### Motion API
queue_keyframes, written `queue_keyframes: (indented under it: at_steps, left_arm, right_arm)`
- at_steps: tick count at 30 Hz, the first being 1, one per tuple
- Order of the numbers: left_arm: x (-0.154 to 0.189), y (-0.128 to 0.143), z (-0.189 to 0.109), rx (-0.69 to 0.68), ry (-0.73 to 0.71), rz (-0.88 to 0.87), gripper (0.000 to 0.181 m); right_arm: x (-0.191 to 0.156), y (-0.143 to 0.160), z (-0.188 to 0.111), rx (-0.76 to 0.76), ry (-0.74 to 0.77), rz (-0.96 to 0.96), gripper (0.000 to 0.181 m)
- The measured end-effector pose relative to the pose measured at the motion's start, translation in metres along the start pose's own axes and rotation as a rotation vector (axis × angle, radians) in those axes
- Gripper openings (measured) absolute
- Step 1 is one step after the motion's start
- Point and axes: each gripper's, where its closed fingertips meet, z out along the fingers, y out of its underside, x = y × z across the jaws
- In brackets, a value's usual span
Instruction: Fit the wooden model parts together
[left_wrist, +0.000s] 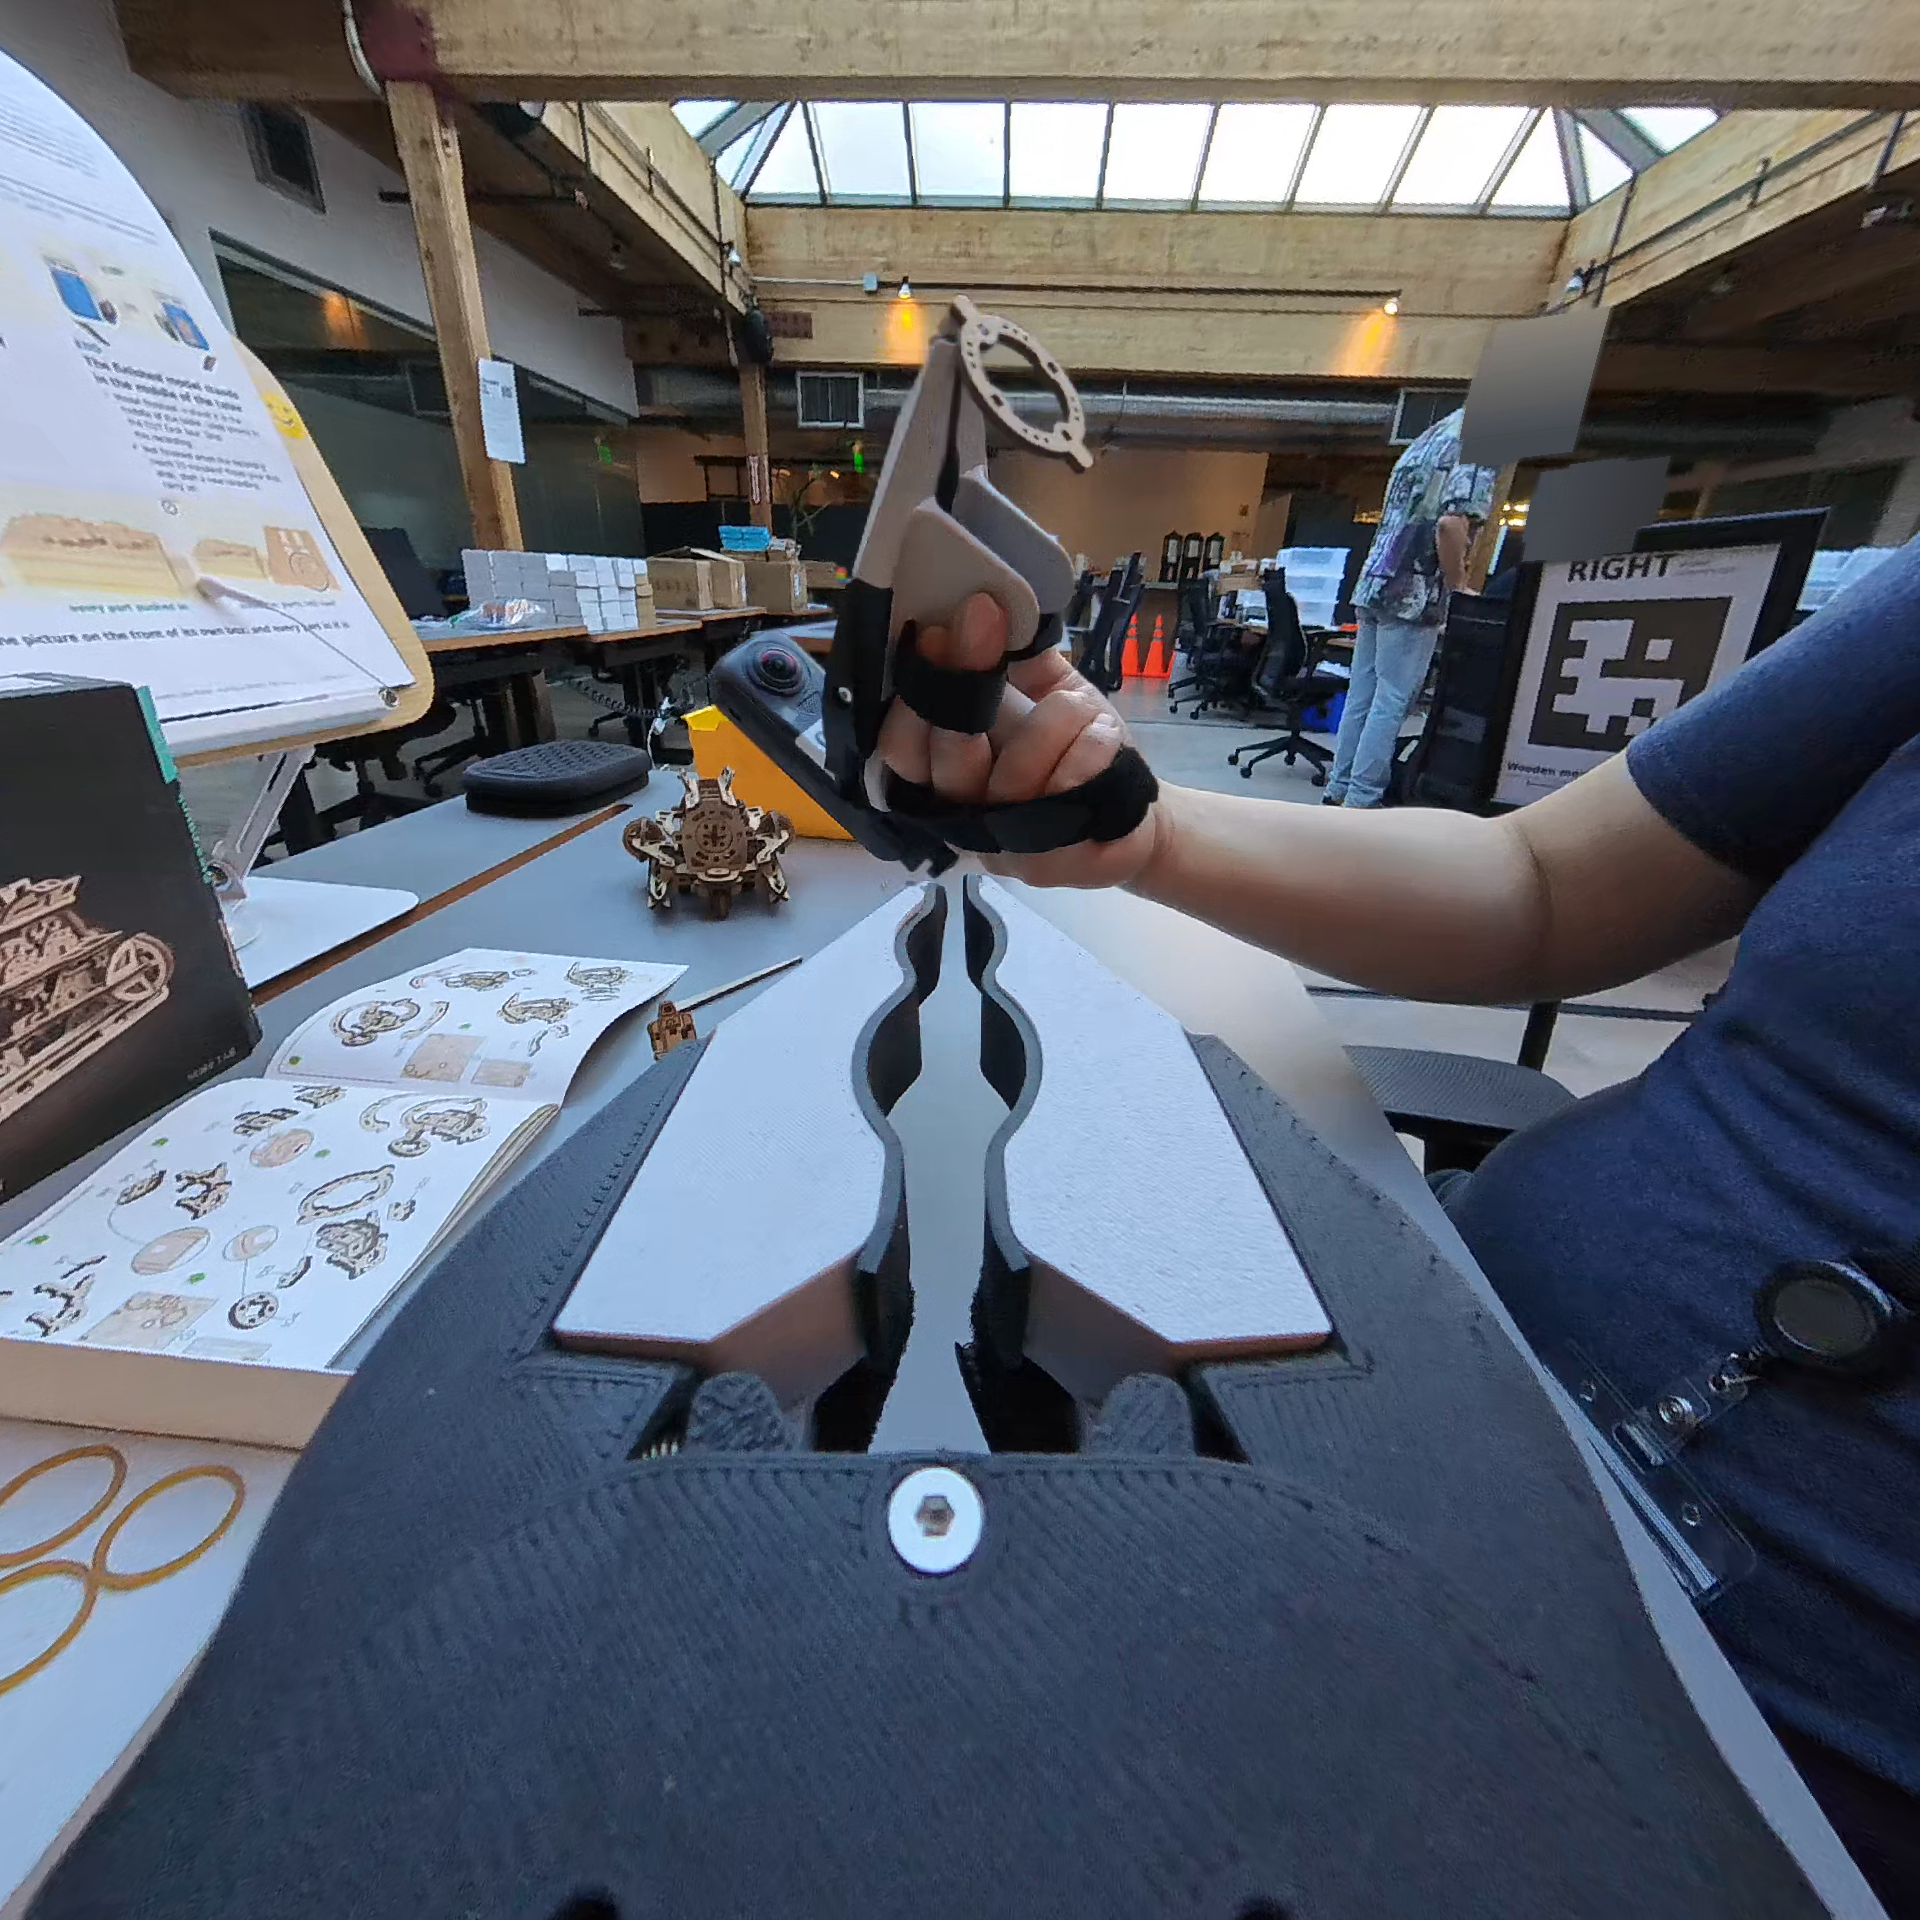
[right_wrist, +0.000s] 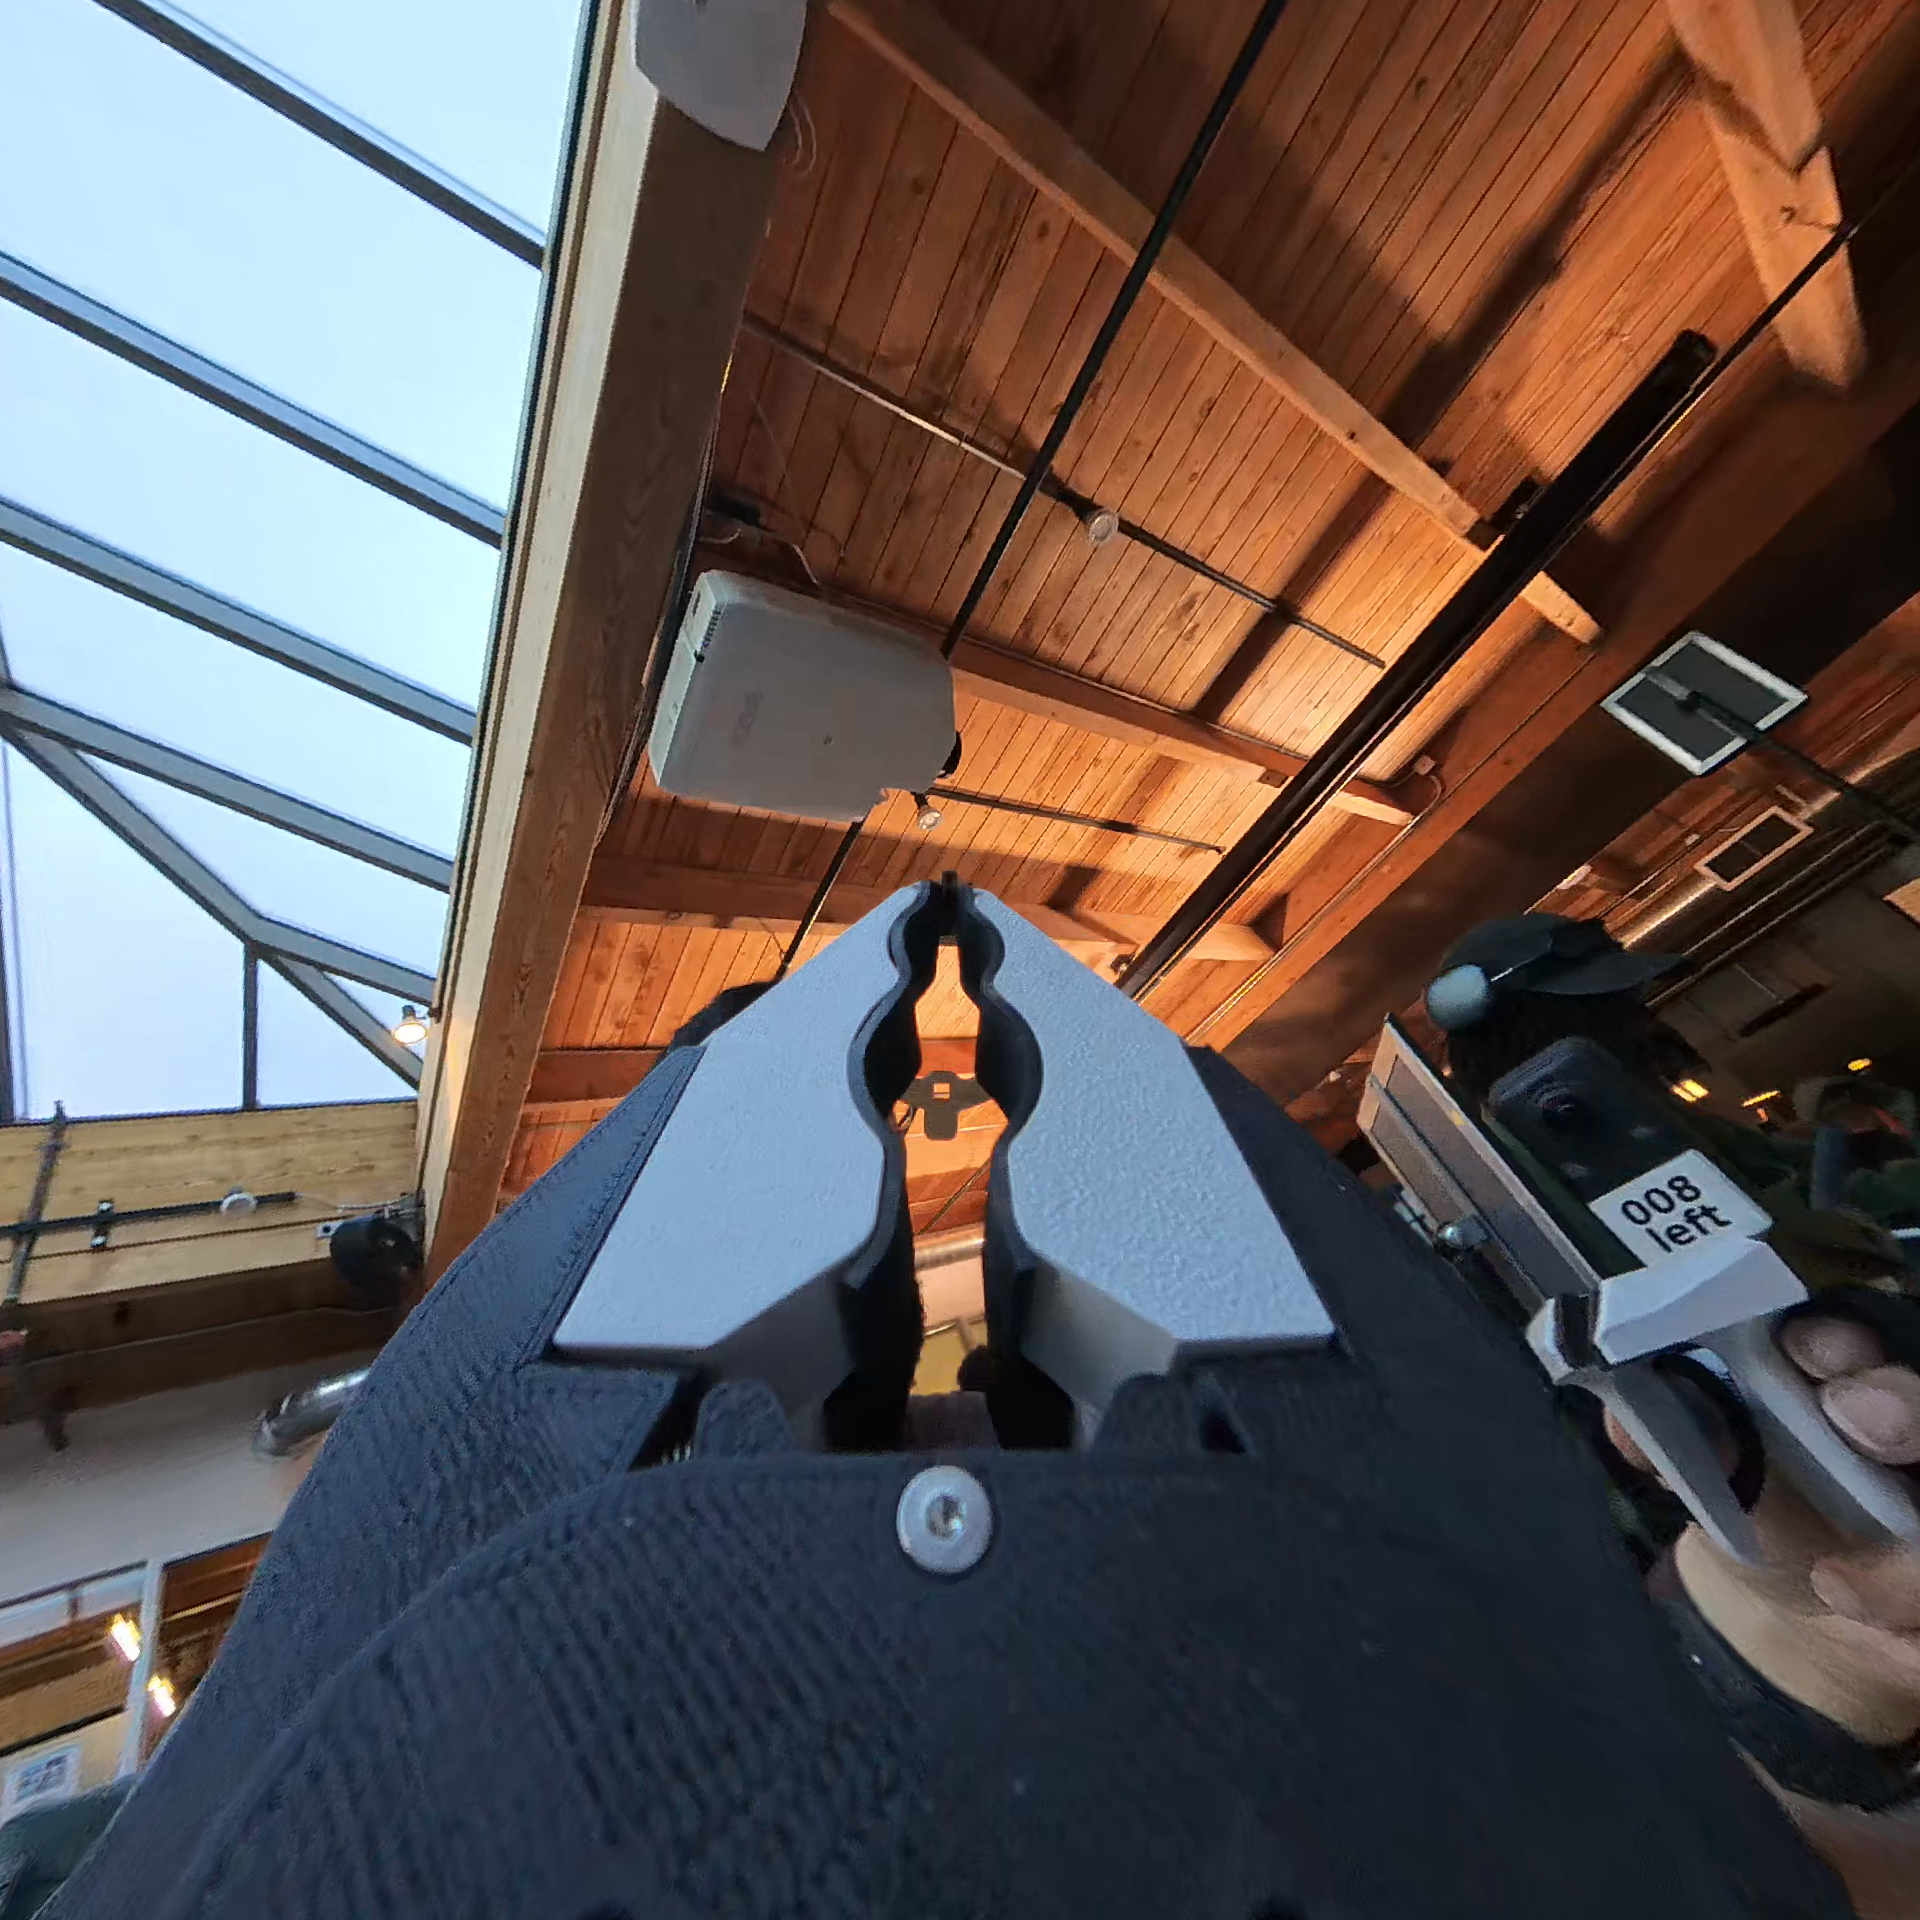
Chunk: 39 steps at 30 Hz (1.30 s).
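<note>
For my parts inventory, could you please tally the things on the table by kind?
Rubber bands: 4
Instruction booklets: 1
Black boxes: 1
Built wooden models: 1
Small wooden pieces: 1
Black cases: 1
Total: 9

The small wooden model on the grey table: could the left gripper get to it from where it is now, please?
Probably yes. The left gripper is empty, and bare table lies between it and the small wooden model; the raised right gripper is above that path.
</note>
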Motion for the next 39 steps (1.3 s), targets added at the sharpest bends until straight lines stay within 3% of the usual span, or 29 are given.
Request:
queue_keyframes:
  at_steps: [9, 20, 30, 39]
  left_arm:
    - [0.005, -0.010, -0.004, 0.050, 0.030, -0.004, 0.001]
    - [0.010, -0.007, 0.000, 0.037, 0.050, 0.007, 0.001]
    - [0.010, -0.003, 0.002, 0.022, 0.059, -0.011, 0.001]
    - [0.012, -0.003, 0.003, 0.019, 0.065, -0.005, 0.001]
  right_arm:
    - [-0.020, 0.030, 0.023, -0.119, -0.090, 0.034, 0.001]
    - [-0.025, 0.052, 0.032, -0.195, -0.067, 0.056, 0.002]
    - [-0.052, 0.063, 0.081, -0.002, -0.135, 0.195, 0.001]
    - [-0.064, 0.082, 0.095, -0.058, -0.175, 0.215, 0.000]
